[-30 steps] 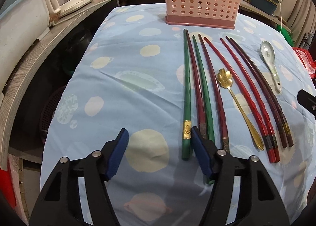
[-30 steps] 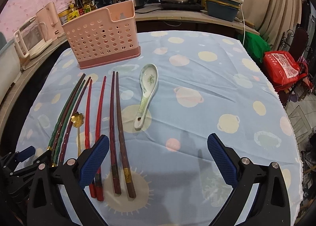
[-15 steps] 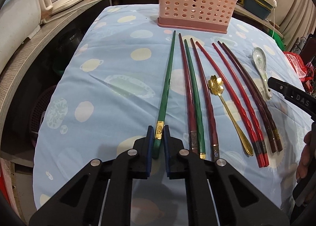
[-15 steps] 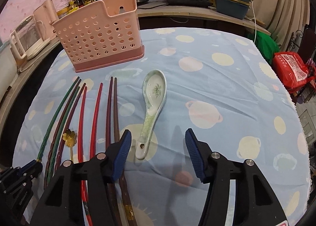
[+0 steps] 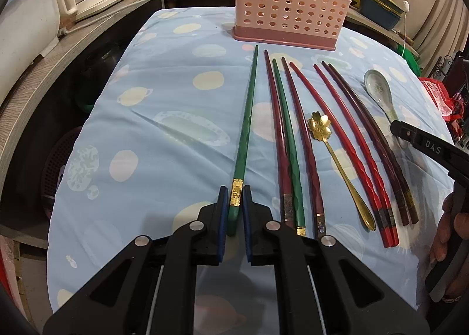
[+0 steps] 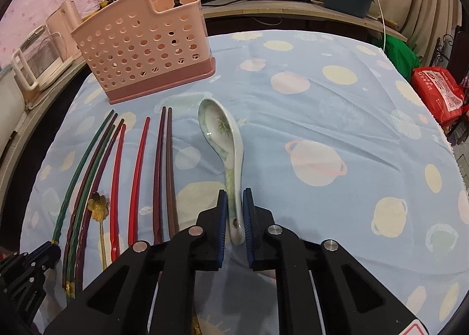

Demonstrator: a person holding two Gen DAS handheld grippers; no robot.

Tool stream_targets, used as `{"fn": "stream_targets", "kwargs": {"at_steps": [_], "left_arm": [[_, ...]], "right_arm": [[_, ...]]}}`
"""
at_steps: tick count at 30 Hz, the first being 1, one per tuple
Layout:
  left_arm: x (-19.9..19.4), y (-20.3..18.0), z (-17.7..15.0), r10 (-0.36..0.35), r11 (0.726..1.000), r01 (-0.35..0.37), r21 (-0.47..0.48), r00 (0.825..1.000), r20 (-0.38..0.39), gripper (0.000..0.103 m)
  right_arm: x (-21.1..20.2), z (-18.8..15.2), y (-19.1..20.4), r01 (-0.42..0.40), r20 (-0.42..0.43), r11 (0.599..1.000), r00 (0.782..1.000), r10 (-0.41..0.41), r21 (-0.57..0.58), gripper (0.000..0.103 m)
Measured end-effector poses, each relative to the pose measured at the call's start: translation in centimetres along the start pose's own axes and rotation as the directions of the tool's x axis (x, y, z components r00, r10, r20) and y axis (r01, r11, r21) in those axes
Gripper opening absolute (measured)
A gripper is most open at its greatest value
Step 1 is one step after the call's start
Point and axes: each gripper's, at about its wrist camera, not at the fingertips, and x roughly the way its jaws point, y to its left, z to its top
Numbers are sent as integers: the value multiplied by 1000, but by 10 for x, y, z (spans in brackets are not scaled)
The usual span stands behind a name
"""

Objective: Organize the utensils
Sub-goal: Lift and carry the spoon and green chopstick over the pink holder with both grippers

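left gripper point(image 5: 234, 212) jaws narrow, pinched on the thick gold-banded end of a green chopstick point(image 5: 245, 133), grabbed at the butt so the thin tip points ahead at the pink holder point(image 5: 288, 4), probably to drop it in tip first. right gripper point(image 6: 234, 218) jaws also narrow, clamped on the handle of the ceramic spoon point(image 6: 225, 141), bowl facing up and pointing forward; handle is the only slim part the pads fit around. both items look like they lie on the blue tablecloth point(image 6: 322, 130) or just off it, can't tell if lifted. rest of the utensils sit in a rough parallel row between the two grippers: second green chopstick point(image 5: 288, 141), dark red ones, bright red pair point(image 5: 348, 141), brown pair point(image 5: 372, 136), gold flower spoon point(image 5: 337, 153), all handle ends toward the person, so easy end grabs. holder stands upright at the far end of the row, looks empty through the holes from what shows. nothing sorted yet, judging by this.
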Motion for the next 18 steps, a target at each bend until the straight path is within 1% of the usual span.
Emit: {"fn": "stream_targets", "kwargs": {"at_steps": [5, 9, 14, 18], "left_arm": [[-5, -1, -1, -14, 1000, 14, -8, 1000, -2, 9], [-16, -4, -4, -22, 1000, 22, -4, 1000, 15, 8], [-37, -6, -7, -32, 1000, 32, 1, 998, 50, 7], [-59, -4, -8, -32, 999, 33, -3, 995, 95, 7]], "right_arm": [[-9, -7, -2, -15, 3, 1000, 1000, 15, 15, 8], [-24, -12, -4, -20, 17, 1000, 1000, 19, 19, 8], [-53, -18, -6, -26, 50, 999, 998, 25, 28, 7], [-78, -20, -9, -33, 89, 999, 996, 30, 32, 7]]}}
